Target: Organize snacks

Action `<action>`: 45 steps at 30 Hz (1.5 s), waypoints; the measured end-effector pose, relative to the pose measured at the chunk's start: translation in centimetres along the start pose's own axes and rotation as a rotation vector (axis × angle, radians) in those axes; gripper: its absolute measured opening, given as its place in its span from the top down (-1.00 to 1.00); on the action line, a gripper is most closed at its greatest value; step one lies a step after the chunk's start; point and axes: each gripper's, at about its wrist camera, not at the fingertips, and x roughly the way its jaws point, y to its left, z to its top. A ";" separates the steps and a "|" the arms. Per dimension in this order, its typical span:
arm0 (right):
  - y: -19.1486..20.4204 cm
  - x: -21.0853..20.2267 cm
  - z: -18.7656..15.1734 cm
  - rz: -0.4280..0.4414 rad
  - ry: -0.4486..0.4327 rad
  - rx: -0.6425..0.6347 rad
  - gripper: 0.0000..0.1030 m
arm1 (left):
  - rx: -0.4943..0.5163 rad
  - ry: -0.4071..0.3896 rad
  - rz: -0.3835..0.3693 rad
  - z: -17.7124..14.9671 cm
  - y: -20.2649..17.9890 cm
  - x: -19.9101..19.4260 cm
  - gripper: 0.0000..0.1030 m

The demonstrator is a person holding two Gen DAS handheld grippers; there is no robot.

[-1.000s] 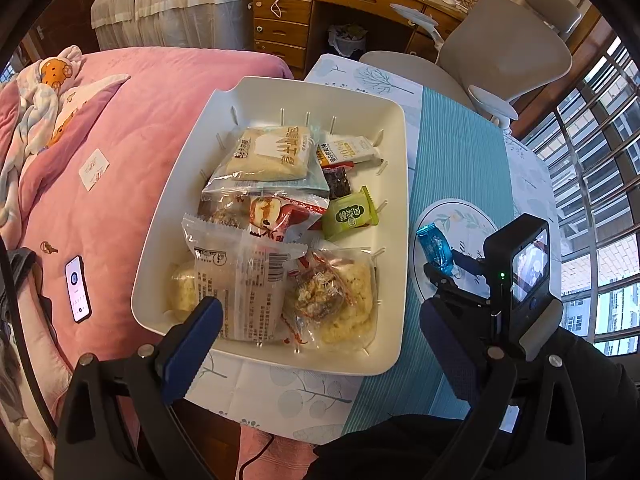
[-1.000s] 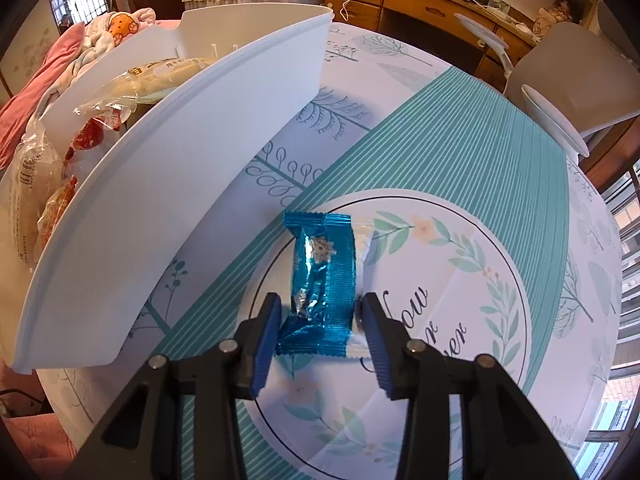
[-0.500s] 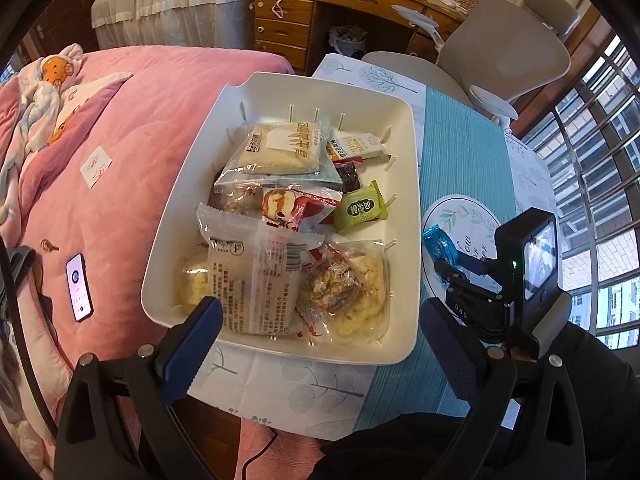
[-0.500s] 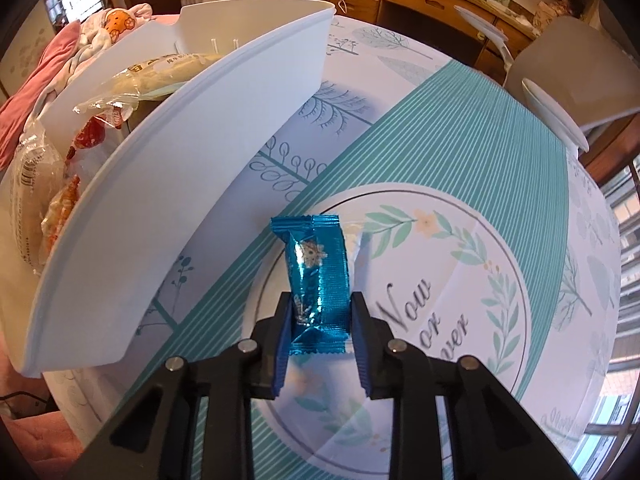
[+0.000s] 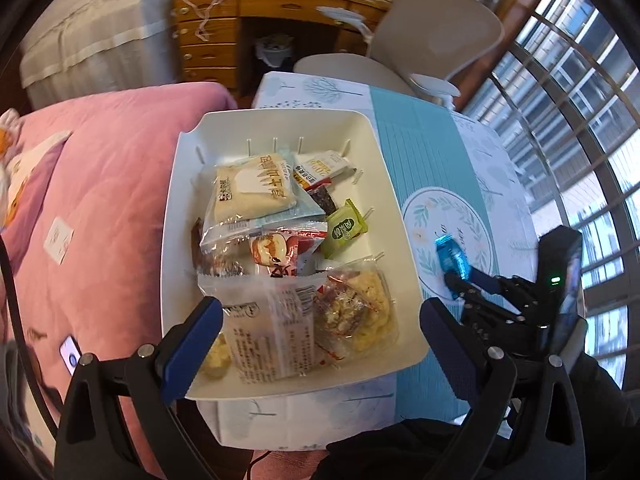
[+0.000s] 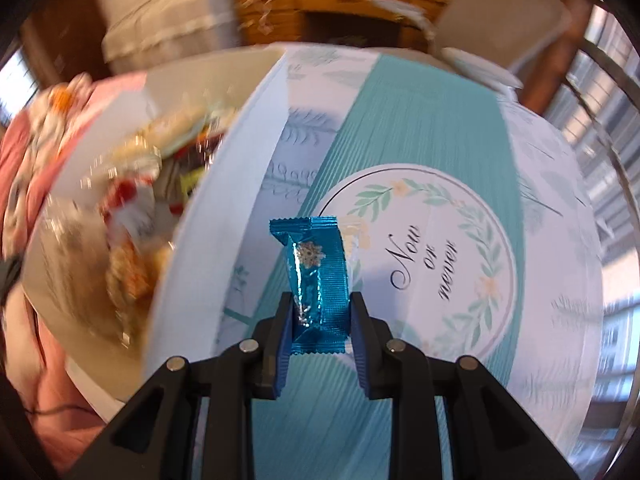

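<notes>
— Pinching a blue foil candy packet [image 6: 318,280] between its ribbed pads, the right gripper [image 6: 320,320] is seen closed on the lower half of the wrapper. What is shown of the packet itself?

— A glossy, finely crimped foil is seen, rectangular, with a serrated far end and a small snowflake print. It is held upright and clear of the tablecloth [image 6: 420,128], over the near left edge of the printed leaf wreath.

— And the tablecloth?

— A smooth cloth is shown, with a ribbed teal band between pale panels of printed trees.

— Where is the tray?

— The white plastic tray [image 5: 394,184] is found to the left of the packet, rectangular with rounded corners and thin slots along its walls. It is filled with crinkled clear packets: a pale bread slice packet [image 5: 254,190] at the far side, a small green sachet [image 5: 344,228] to the right, a crumbly pastry [image 5: 360,308] at the near right.

— The left gripper?

— The left gripper [image 5: 320,336] is held wide open over the tray's near edge, with nothing gripped.

— Beyond the tray?

— A quilted pink bedspread [image 5: 108,208] is seen on the left.
</notes>
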 end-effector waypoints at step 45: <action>-10.8 -15.2 -10.0 0.178 0.001 0.207 -0.63 | -0.011 0.021 -0.032 -8.5 -16.8 -1.2 -0.91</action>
